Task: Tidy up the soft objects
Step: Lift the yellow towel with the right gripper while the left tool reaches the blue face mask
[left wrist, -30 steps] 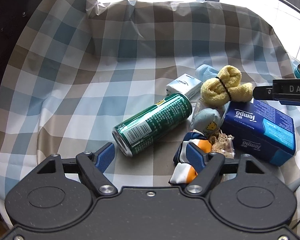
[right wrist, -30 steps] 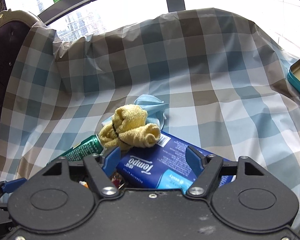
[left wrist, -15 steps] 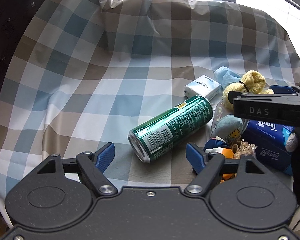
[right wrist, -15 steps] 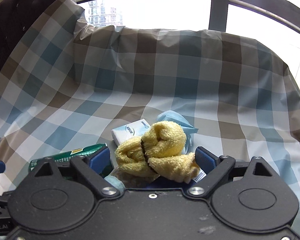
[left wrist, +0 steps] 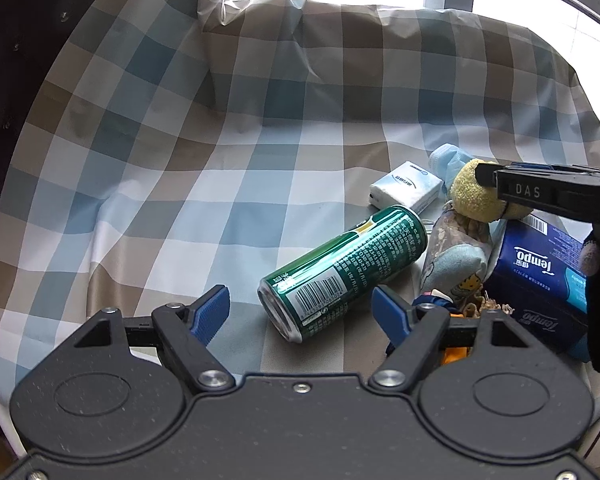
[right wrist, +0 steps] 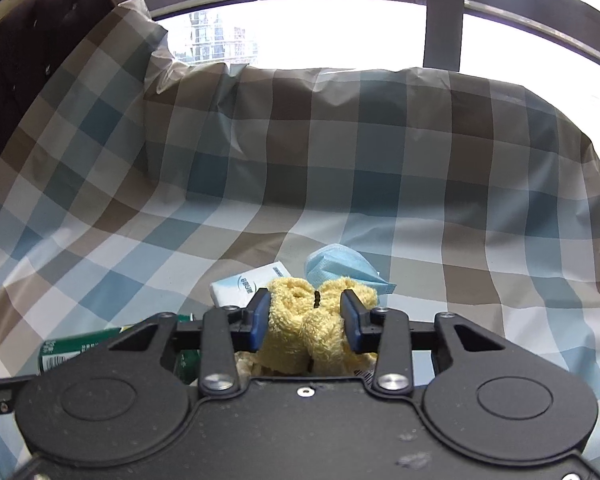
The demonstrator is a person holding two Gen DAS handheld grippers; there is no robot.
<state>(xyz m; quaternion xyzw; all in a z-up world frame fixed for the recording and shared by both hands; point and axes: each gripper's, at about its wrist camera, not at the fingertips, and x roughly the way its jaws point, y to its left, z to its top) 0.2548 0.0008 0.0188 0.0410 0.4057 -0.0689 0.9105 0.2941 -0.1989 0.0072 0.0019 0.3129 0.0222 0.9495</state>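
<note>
Low in the middle of the right wrist view, right gripper (right wrist: 305,319) has just clamped onto yellow towel bundle (right wrist: 314,330) — best lifted straight up, clear of blue tissue pack (left wrist: 540,276) — left gripper (left wrist: 300,310) half-open, empty.

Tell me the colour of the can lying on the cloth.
Green can with white print; the left wrist view shows it best.
</note>
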